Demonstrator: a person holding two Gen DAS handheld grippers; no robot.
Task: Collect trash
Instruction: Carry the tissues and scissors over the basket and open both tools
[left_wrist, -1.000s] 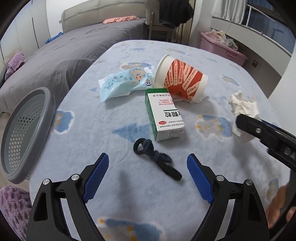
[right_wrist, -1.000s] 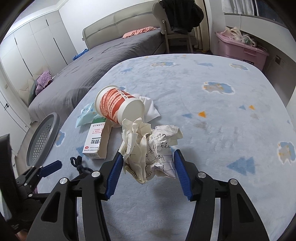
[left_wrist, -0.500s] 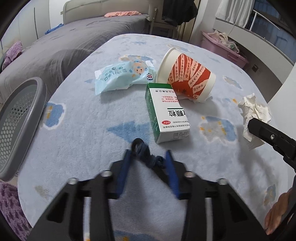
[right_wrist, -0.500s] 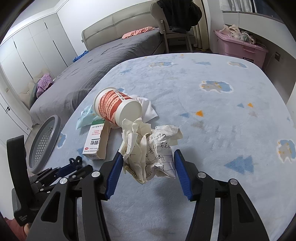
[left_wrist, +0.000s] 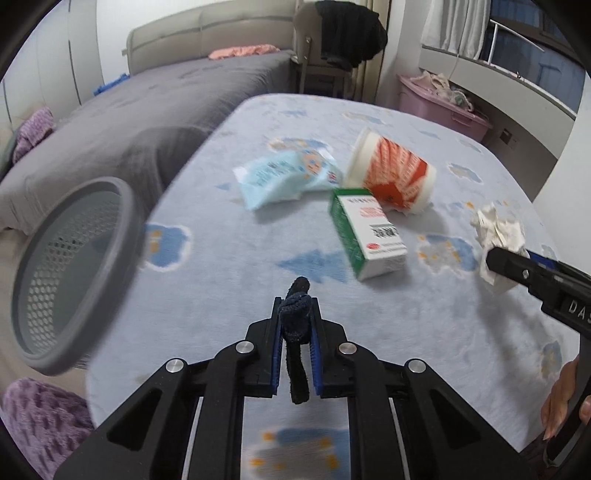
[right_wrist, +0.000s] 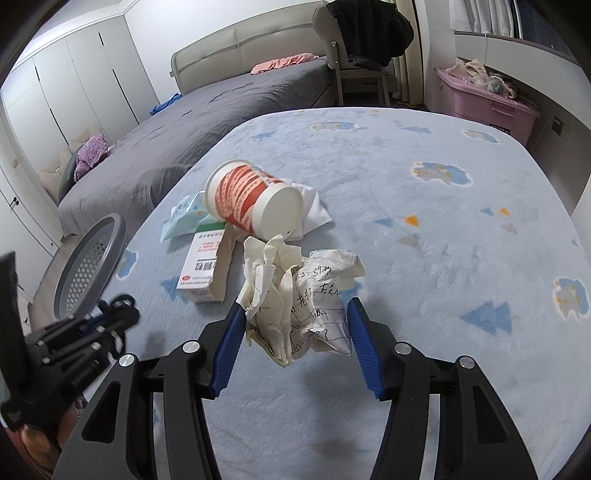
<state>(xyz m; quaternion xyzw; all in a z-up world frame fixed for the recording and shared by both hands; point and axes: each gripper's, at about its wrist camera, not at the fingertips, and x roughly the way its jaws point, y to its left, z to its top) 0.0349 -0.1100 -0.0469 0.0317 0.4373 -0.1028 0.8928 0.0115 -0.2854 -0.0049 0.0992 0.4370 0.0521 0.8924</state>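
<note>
My left gripper (left_wrist: 294, 314) is shut on a dark blue hair tie (left_wrist: 295, 321), lifted off the light blue blanket (left_wrist: 221, 280); one end hangs down between the fingers. My right gripper (right_wrist: 295, 314) is shut on a crumpled paper ball with handwriting (right_wrist: 306, 299), seen also as the paper ball (left_wrist: 498, 232) at the right of the left wrist view. On the blanket lie a green-and-white medicine box (left_wrist: 365, 232), a tipped red-and-white paper cup (left_wrist: 395, 177) and a light blue wipes packet (left_wrist: 284, 177). A grey mesh waste basket (left_wrist: 70, 273) stands at the left.
A grey bed (right_wrist: 229, 99) lies beyond the blanket's left edge. A chair with dark clothes (right_wrist: 365, 40) and a pink storage box (right_wrist: 484, 99) stand at the back. White cloth (right_wrist: 310, 210) lies behind the cup. Purple fabric (left_wrist: 40, 417) sits lower left.
My left gripper went from wide open over the hair tie to shut on it and lifted it off the blanket. The right gripper kept still with the paper ball.
</note>
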